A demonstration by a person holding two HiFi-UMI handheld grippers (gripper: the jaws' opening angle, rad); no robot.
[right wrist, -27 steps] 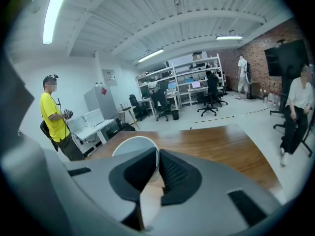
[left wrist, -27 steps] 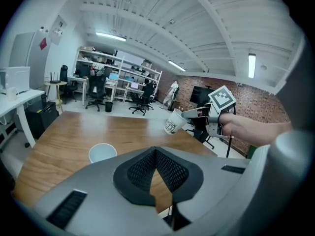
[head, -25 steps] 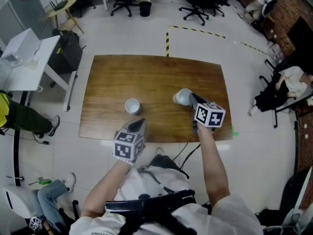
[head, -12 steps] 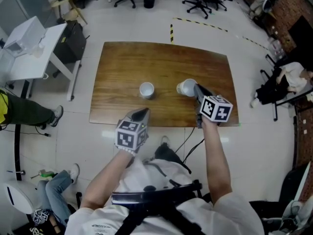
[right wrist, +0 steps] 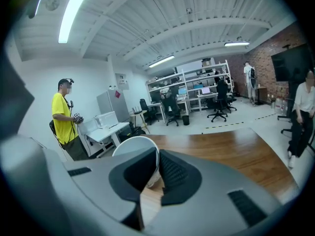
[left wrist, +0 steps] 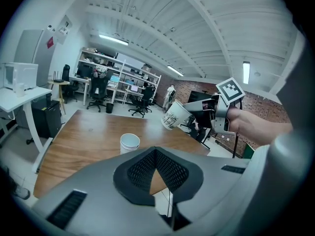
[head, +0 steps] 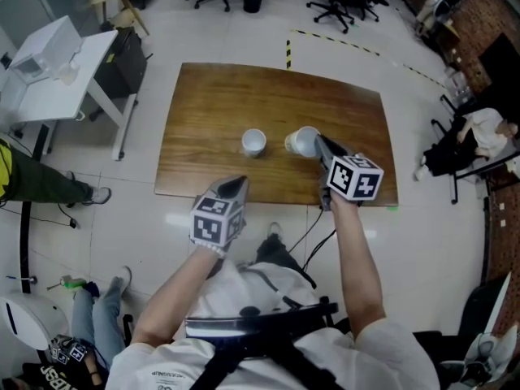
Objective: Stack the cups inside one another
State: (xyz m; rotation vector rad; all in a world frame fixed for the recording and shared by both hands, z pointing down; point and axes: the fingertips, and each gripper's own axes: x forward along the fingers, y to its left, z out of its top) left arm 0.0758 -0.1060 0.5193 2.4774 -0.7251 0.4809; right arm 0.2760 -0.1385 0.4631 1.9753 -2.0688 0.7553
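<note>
The right gripper (head: 318,146) sits right of centre in the head view, its dark ribbed pads clamped on the thin wall of a white paper cup (head: 302,141); this held cup is tapered, tilted on its side with the round mouth facing left, and raised above the table (head: 219,104); in the right gripper view its curved rim (right wrist: 133,146) shows at centre, pinched between the pads; the left gripper view shows dark print on its side (left wrist: 173,116), at centre right. The standing cup (head: 253,142), plain white and upright with its mouth open, rests on the glossy brown wood-grain tabletop just left of the held one, apart from it; it stands at centre left of the left gripper view (left wrist: 130,142). The left gripper (head: 236,187) hangs near the table's lower edge, its grey body ending in meshed black pads pressed together with nothing between them (left wrist: 156,154).
</note>
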